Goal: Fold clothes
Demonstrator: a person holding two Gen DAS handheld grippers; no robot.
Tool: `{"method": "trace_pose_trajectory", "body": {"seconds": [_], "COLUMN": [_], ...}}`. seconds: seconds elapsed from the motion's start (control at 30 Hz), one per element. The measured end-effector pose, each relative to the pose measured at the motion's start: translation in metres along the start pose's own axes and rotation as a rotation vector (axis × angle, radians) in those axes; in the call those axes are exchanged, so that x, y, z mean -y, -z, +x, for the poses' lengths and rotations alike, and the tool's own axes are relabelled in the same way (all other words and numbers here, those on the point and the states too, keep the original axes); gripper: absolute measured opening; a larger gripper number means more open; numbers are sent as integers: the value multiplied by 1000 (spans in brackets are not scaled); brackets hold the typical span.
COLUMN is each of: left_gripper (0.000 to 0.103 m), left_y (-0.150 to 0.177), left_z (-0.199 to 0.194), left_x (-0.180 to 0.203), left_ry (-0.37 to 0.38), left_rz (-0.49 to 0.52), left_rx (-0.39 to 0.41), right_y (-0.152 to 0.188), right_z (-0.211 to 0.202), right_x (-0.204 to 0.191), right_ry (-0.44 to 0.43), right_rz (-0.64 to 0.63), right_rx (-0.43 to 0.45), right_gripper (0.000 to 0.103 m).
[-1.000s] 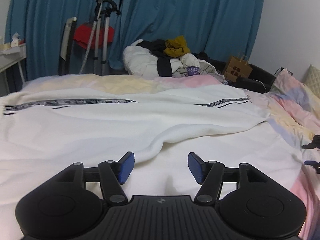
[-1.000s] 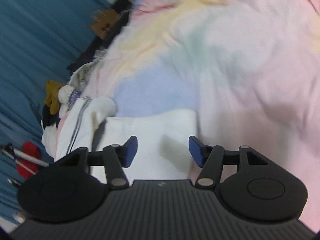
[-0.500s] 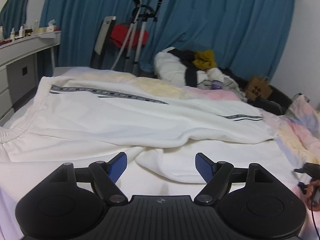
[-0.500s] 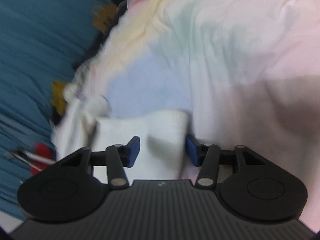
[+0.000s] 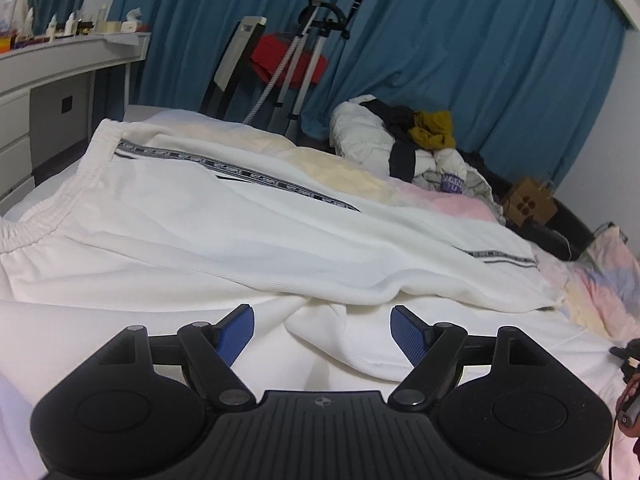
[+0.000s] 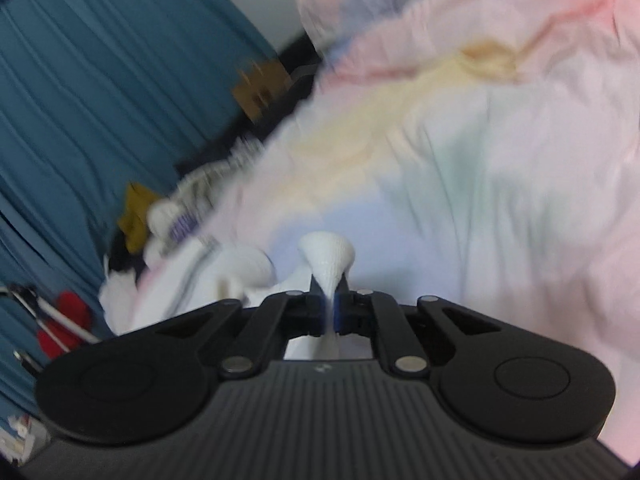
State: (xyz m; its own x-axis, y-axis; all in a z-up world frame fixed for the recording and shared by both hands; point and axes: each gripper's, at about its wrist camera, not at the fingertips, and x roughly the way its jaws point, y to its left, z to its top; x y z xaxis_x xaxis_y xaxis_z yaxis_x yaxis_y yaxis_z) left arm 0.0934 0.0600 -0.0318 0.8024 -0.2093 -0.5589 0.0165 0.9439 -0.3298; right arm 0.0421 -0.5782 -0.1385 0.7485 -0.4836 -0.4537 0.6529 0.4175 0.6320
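Observation:
White track pants (image 5: 224,216) with a black lettered side stripe lie spread across the bed, waistband at the left. My left gripper (image 5: 322,330) is open, low over a fold of the near leg, holding nothing. My right gripper (image 6: 329,308) is shut on the ribbed cuff of a pant leg (image 6: 326,256), which bunches up between the blue pads. The rest of the pants trails to the left in the blurred right wrist view.
A pastel sheet (image 6: 460,168) covers the bed. A pile of clothes (image 5: 404,144) sits at the far side by blue curtains (image 5: 460,48). A white desk (image 5: 60,76), a chair and a steamer stand (image 5: 304,52) are at the left. A brown paper bag (image 5: 530,204) is at the right.
My right gripper has closed on the pant-leg cuff and lifted it. My left gripper view has swung left, now showing the waistband and desk; its jaws stay open.

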Motion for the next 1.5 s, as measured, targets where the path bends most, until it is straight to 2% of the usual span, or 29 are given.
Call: {"method": "trace_pose_trajectory", "body": {"seconds": [0.1, 0.2, 0.3, 0.43, 0.67, 0.87, 1.1, 1.2, 1.3, 1.4, 1.47, 1.5], "left_gripper": [77, 77, 84, 86, 88, 88, 88, 81, 74, 50, 18, 15], "left_y": [-4, -10, -18, -20, -13, -4, 18, 27, 32, 36, 39, 40], "left_z": [-5, -17, -38, -63, -84, -73, -58, -44, -33, -28, -27, -29], "left_x": [-14, -34, -57, -96, -155, -179, -214, -222, -227, -233, -236, -236], "left_ry": [-15, -40, -92, -160, -235, -206, -171, -100, -94, -105, -118, -119], "left_rz": [-61, -169, -272, -411, -626, -715, -943, -1003, -1036, -1073, -1090, -1094], "left_rx": [0, 9, 54, 62, 53, -12, -22, -72, -86, -76, -69, -62], "right_y": [-6, -3, 2, 3, 7, 8, 8, 9, 11, 11, 10, 9], "right_z": [-5, 8, 21, 23, 18, 15, 6, 8, 13, 14, 11, 8], "right_x": [4, 20, 37, 43, 20, 26, 30, 29, 29, 30, 32, 33], "right_ry": [56, 134, 179, 175, 187, 207, 194, 195, 203, 199, 188, 180], "right_rz": [-25, -39, -19, -5, -125, -64, -49, -57, -53, -21, 12, 30], "right_rx": [68, 31, -38, -55, -15, -21, -27, -27, -29, -25, -17, -9], "right_gripper": [7, 7, 7, 7, 7, 7, 7, 7, 7, 7, 7, 7]}}
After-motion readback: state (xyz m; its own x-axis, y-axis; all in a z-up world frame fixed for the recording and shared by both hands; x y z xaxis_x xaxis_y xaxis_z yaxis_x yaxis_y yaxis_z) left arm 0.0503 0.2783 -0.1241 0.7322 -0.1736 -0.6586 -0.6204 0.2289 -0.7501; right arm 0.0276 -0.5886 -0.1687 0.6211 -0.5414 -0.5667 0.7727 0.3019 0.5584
